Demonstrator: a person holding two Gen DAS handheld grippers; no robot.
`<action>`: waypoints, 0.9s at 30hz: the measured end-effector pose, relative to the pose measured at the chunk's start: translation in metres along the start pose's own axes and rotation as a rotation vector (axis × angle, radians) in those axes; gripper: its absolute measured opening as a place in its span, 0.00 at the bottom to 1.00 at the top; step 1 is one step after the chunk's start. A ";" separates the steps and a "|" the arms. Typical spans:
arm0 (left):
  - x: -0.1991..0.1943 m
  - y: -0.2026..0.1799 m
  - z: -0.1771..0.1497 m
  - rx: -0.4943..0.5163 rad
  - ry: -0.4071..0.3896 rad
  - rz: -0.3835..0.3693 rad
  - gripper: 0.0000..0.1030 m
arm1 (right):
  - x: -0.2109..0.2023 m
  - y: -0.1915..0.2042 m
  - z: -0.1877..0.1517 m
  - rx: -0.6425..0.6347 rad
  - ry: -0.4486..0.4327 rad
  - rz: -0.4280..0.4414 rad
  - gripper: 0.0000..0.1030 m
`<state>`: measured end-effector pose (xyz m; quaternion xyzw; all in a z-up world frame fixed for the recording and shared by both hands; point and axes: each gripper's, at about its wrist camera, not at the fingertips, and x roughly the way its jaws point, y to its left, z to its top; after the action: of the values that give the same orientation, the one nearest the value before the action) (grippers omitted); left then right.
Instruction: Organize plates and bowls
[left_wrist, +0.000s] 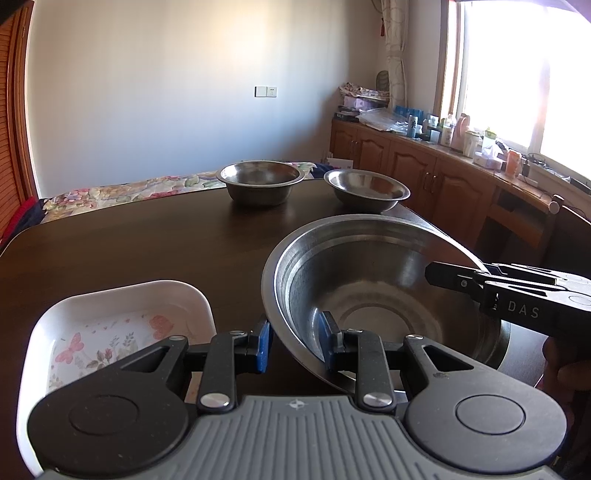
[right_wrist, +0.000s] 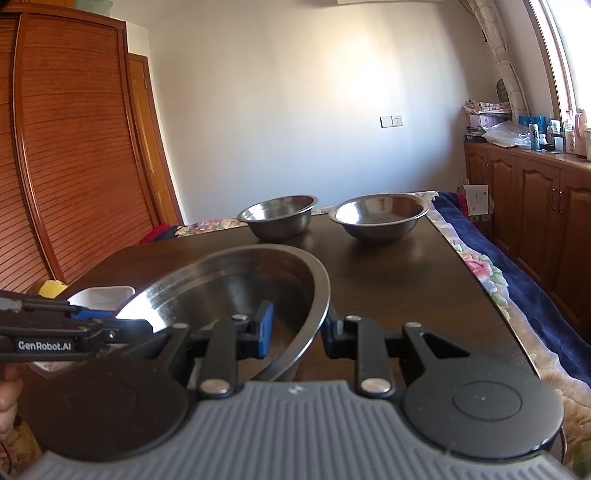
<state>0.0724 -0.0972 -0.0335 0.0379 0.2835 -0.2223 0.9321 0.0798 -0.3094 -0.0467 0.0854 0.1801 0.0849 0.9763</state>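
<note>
A large steel bowl (left_wrist: 388, 280) sits near the front of the dark table (left_wrist: 147, 240). My left gripper (left_wrist: 295, 341) straddles its near-left rim, one blue pad outside and one inside, shut on the rim. My right gripper (right_wrist: 299, 332) holds the opposite rim of the same bowl (right_wrist: 240, 280) the same way. It shows from the side as the right gripper (left_wrist: 454, 275) in the left wrist view. Two smaller steel bowls (left_wrist: 260, 181) (left_wrist: 365, 188) stand side by side at the table's far edge. A white floral dish (left_wrist: 122, 317) lies left of the big bowl.
The two far bowls (right_wrist: 277, 218) (right_wrist: 380, 214) leave bare table between them and the big bowl. The white dish (right_wrist: 103, 295) and a yellow item (right_wrist: 51, 288) are at the left. A floral bedspread (right_wrist: 491, 280) borders the table; cabinets (left_wrist: 424, 166) stand to the right.
</note>
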 end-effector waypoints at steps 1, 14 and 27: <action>-0.001 0.000 -0.001 0.000 -0.002 0.000 0.29 | 0.000 0.000 -0.001 0.000 0.001 0.001 0.28; -0.002 0.003 -0.001 -0.009 -0.010 -0.011 0.30 | 0.000 0.002 -0.004 -0.002 0.019 0.000 0.28; -0.008 0.004 0.002 -0.004 -0.033 0.007 0.40 | -0.004 0.004 0.001 -0.031 0.015 -0.012 0.31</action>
<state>0.0687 -0.0907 -0.0279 0.0333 0.2686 -0.2190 0.9374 0.0762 -0.3065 -0.0439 0.0687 0.1868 0.0823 0.9765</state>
